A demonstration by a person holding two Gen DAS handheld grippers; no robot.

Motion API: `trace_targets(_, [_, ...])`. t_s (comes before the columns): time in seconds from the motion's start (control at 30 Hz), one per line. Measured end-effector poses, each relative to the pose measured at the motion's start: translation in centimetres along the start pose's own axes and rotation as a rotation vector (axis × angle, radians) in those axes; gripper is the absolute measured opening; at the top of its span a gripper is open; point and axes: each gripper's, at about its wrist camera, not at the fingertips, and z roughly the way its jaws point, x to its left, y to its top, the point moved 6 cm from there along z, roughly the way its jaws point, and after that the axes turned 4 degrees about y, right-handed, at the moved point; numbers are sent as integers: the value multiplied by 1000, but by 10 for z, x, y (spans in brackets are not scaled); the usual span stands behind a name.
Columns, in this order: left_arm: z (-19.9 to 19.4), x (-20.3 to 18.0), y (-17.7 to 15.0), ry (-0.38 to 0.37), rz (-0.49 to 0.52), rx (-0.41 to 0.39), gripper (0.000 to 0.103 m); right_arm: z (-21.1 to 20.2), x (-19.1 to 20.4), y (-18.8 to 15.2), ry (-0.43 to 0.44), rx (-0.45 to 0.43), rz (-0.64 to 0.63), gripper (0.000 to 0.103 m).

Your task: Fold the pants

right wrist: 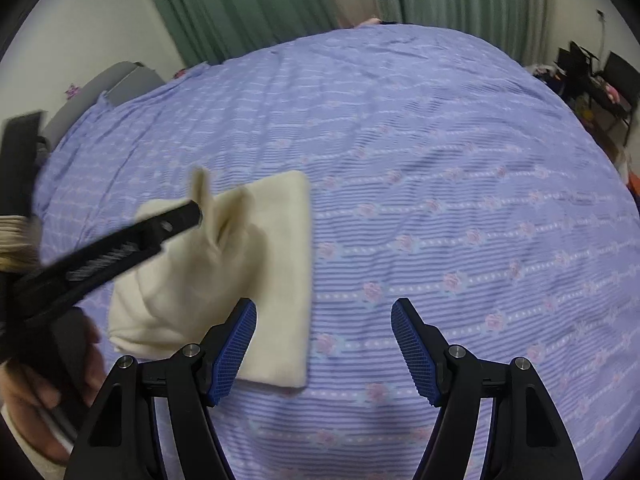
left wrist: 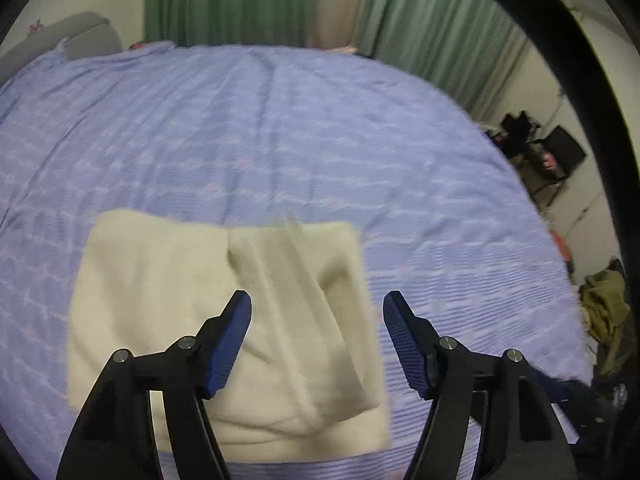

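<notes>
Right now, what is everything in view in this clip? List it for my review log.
pants: one, cream, folded into a rough rectangle on the near part of the bed.
bedsheet: one, lavender with pink floral stripes, covering the bed.
curtains: green, along the far wall.
chairs: black, count unclear, far right corner.
olive cloth: one heap, floor right of the bed.
left claw: one, black with blue pads, open above the pants.
right claw: one, black with blue pads, open over the pants' right edge and sheet.
hand: one, gripping the left claw's handle.
</notes>
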Motion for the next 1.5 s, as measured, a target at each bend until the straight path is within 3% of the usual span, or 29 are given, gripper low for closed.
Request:
trace_targets(0.13, [-29,12,6,5,19,-69,68,0,-6,0,43,-9,69,71])
trace_targets(0.23, [-43,39,-3,76,73,-98,70,8,10,6,95,-19,40,71])
trace_targets(0.37, [-37,85,-25,183,146,-67,70,32,44,16,159,-23,-53,70])
trace_targets(0.53, [-10,155,-63,255,50,38,70,80,72,22,206,6,-121,50])
trace_targets(0.63, [2,181,-84,257,-47,91,70,108,63,25,203,28,-40,48])
trace_targets(0.7, [7,188,-97,256,-82,112,70,119,57,22,210,54,28,34])
trace_targets(0.77, [8,189,-105,246,-97,118,70,117,63,18,268,69,48,32])
trace_targets(0.87, [6,183,-110,246,-86,109,70,95,82,19,311,16,-12,23])
trace_targets(0.93, [13,181,-105,229,-86,109,70,85,99,24,399,-15,-40,22])
trace_targets(1.03, [16,179,-99,229,-76,114,70,108,106,29,330,38,-84,22])
trace_targets(1.1, [16,179,-94,226,-71,108,70,127,96,31,294,86,-38,22])
trace_targets(1.17, [17,179,-91,229,-68,108,70,132,86,30,326,99,29,9])
trace_targets(1.37, [11,171,-86,208,-70,91,70,88,53,37,302,-22,109,6])
trace_targets(1.5, [19,162,-86,211,-38,110,70,123,24,24,205,74,125,7])
